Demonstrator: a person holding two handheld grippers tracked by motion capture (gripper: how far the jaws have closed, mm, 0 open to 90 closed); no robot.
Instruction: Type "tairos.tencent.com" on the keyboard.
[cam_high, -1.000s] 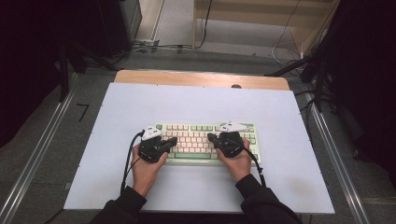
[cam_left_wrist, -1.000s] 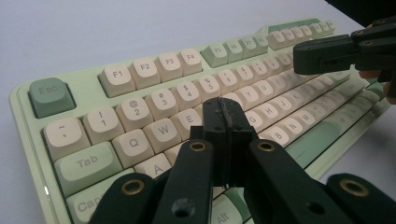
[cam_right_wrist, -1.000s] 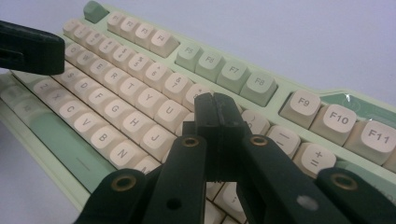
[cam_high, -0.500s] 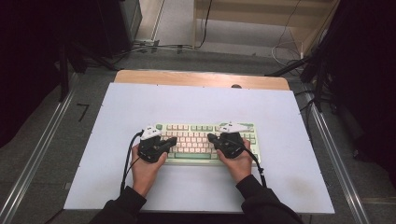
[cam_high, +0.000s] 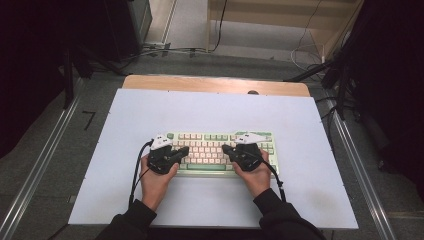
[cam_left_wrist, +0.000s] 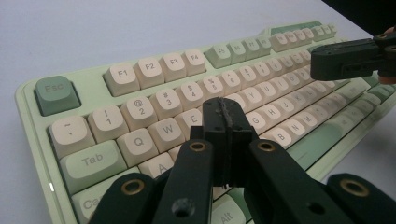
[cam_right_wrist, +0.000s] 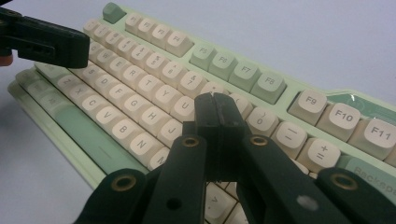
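Note:
A pale green keyboard (cam_high: 210, 144) with cream keys lies near the front middle of the white table. My left gripper (cam_high: 185, 149) is held over its left half, jaws shut with nothing between them, tips above the E and R keys (cam_left_wrist: 225, 108). My right gripper (cam_high: 226, 148) hovers over the right half, also shut and empty, tips above the keys near U and I (cam_right_wrist: 215, 103). The two point toward each other with a short gap between the tips. The right gripper (cam_left_wrist: 314, 63) shows in the left gripper view, and the left gripper (cam_right_wrist: 85, 49) shows in the right gripper view.
The white table top (cam_high: 150, 110) has a wooden strip (cam_high: 215, 84) along its far edge. Metal rails (cam_high: 40, 165) run along both sides on the grey floor. Cables (cam_high: 165, 50) and dark stands lie beyond the table. A black cable trails from each gripper toward the person.

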